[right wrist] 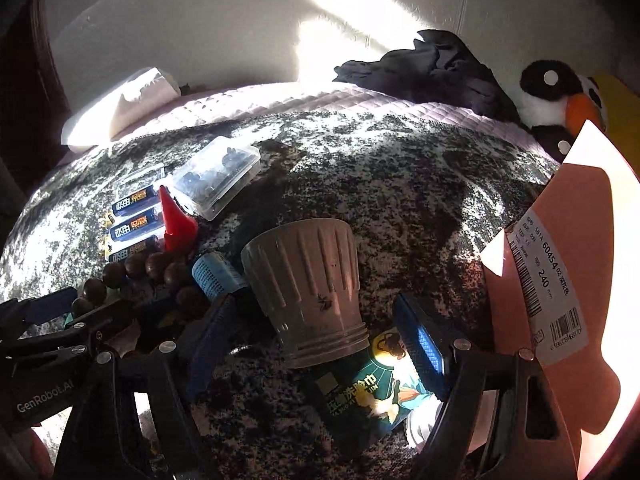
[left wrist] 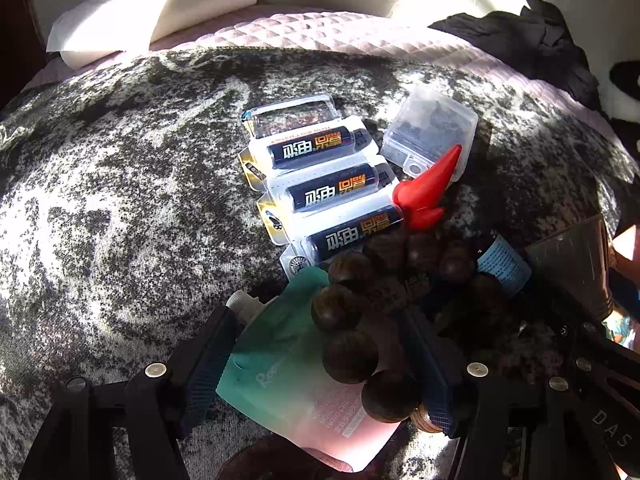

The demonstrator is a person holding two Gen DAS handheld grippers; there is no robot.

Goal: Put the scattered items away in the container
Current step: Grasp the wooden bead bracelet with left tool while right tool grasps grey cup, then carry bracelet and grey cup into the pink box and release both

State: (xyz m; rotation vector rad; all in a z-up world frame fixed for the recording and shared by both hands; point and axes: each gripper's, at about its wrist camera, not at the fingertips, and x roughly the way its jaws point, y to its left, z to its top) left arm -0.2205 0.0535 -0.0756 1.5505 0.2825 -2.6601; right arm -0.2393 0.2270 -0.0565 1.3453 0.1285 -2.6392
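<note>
My left gripper [left wrist: 316,320] points down at a green and pink spouted pouch [left wrist: 280,372] on the mottled blanket. The pouch lies between the open fingers, and the left pad [left wrist: 208,356] is at its edge. A string of dark wooden beads [left wrist: 348,352] lies across the pouch. Beyond are three packed batteries [left wrist: 332,188], a red cone [left wrist: 428,188] and a clear plastic case [left wrist: 432,128]. My right gripper [right wrist: 314,302] is open around a grey ribbed cup [right wrist: 312,288] lying on its side, above a teal packet [right wrist: 368,392]. A pink cardboard box [right wrist: 580,208] stands at the right.
A small blue-labelled bottle [right wrist: 216,276] lies between the beads and the cup. Black clothing [right wrist: 432,68] and a penguin plush [right wrist: 552,96] sit at the back right on the quilted cover [right wrist: 280,100]. A white pillow [right wrist: 120,108] lies at the back left.
</note>
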